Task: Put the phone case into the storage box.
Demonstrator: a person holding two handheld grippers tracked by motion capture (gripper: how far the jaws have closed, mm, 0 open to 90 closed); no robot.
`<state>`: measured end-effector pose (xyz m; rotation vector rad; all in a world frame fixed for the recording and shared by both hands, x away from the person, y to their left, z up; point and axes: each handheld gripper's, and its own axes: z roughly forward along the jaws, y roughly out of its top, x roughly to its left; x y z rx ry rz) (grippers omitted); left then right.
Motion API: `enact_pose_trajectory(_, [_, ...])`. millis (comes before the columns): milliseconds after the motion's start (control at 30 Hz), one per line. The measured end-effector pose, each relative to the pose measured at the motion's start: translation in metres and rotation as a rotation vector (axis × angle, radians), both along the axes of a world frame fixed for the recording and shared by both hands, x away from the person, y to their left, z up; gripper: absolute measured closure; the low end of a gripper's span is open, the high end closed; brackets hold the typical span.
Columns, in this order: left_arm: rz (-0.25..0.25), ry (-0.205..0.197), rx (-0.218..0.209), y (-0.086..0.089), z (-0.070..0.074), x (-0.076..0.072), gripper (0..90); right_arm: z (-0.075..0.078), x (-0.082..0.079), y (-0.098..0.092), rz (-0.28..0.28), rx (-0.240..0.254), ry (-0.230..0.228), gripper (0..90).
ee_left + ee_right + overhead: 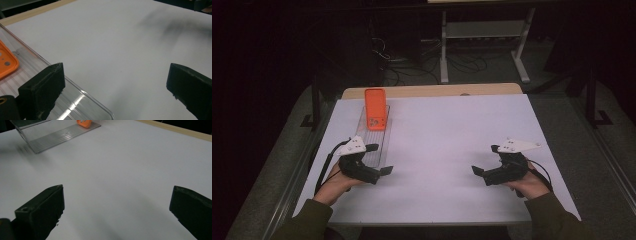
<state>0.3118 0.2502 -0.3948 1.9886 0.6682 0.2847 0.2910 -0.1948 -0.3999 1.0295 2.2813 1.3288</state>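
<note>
High view: two released tools, left tool [379,159] and right tool [483,159], one orange phone [375,109], one clear tray [382,142]

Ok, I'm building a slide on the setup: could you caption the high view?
Two hand-held grippers, left and right, open over a white table; orange phone on clear tray.

- A white table [452,150] is seen lit brightly, with a wooden strip [432,91] along its far edge.
- The room around it is kept dark.
- Grey floor [607,165] is seen to the right and left.
- Beyond, a white-legged desk [484,30] is placed at the far side.
- Cables [412,65] are strewn on the floor beneath it.
</note>
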Motion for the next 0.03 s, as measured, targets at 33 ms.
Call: enact_pose_trajectory(33, [-0.001,-0.002,0.003,0.0001,0.0000,0.0004,1.4,-0.0001,-0.0001,-0.0001,0.001,0.000,-0.002,0.0])
